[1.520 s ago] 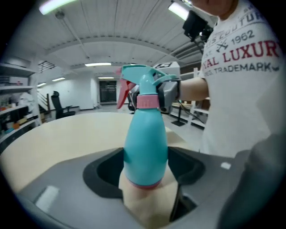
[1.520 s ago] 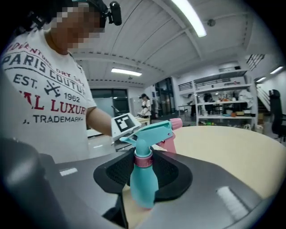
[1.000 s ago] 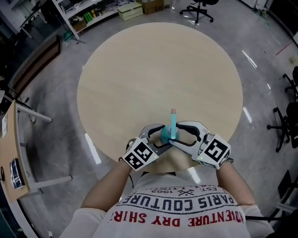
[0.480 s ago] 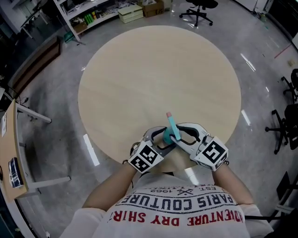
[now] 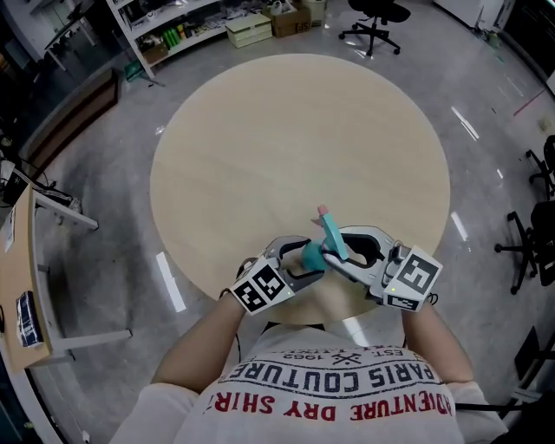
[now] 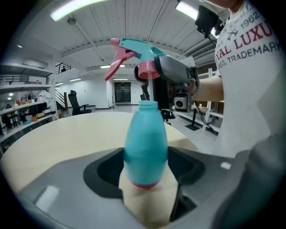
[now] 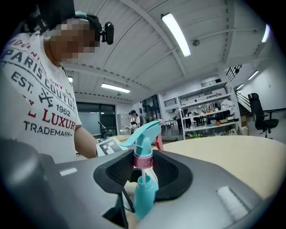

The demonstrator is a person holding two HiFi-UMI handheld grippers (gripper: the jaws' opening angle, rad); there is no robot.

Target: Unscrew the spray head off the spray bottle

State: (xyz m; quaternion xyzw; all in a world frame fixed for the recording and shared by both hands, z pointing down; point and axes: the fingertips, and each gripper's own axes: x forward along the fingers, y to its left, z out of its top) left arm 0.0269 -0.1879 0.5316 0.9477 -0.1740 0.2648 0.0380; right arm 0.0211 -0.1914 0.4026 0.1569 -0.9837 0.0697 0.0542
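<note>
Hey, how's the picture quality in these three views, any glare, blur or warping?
Head view: sharp, with light streaks glaring on the glossy floor. Left gripper view: fisheye bending, dark corners, the near teal bottle slightly soft. Right gripper view: same fisheye, a bright ceiling light, spray head fairly sharp.

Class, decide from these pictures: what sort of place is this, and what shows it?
Probably a workshop or lab, not a home: stocked storage shelves, a wheeled office chair on a polished grey floor, and strip lights on a bare ceiling.
</note>
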